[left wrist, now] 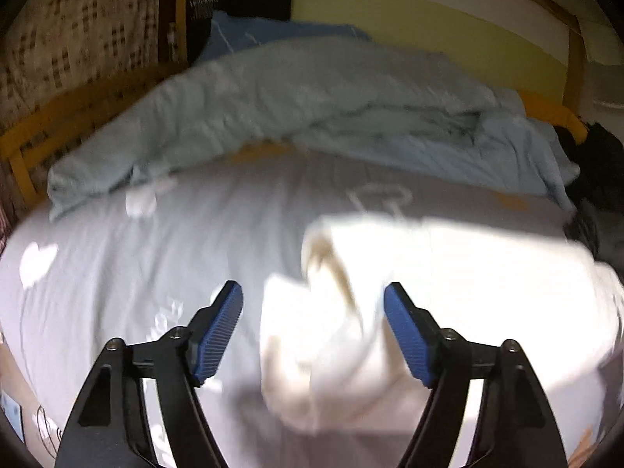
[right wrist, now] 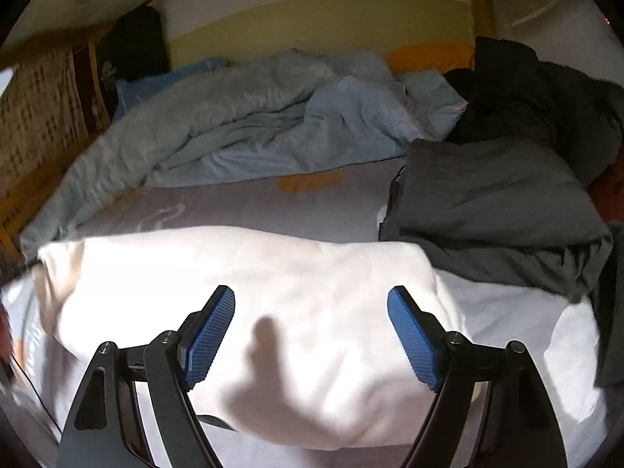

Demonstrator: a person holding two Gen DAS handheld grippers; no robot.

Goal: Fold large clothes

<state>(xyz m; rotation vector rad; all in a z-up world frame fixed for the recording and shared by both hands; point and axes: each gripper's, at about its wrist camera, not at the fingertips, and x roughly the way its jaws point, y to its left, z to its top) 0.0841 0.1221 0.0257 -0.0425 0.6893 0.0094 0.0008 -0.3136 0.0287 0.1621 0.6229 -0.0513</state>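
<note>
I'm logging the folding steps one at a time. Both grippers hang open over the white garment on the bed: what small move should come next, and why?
Probably lower the left gripper onto the rumpled end of the white garment and pinch it. Both it and the right gripper are open and hold nothing, and that end lies bunched and loosely turned over, while the rest looks flat.

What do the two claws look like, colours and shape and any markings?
Both look alike. The left claw has two black angular fingers with silver screws at the pivots, each tipped with a blue pad that is finely ribbed. The right claw has the same black frame and silver screws, but its blue pads show a fine diamond-grid texture. No cables, sleeves or printed markings are visible.
</note>
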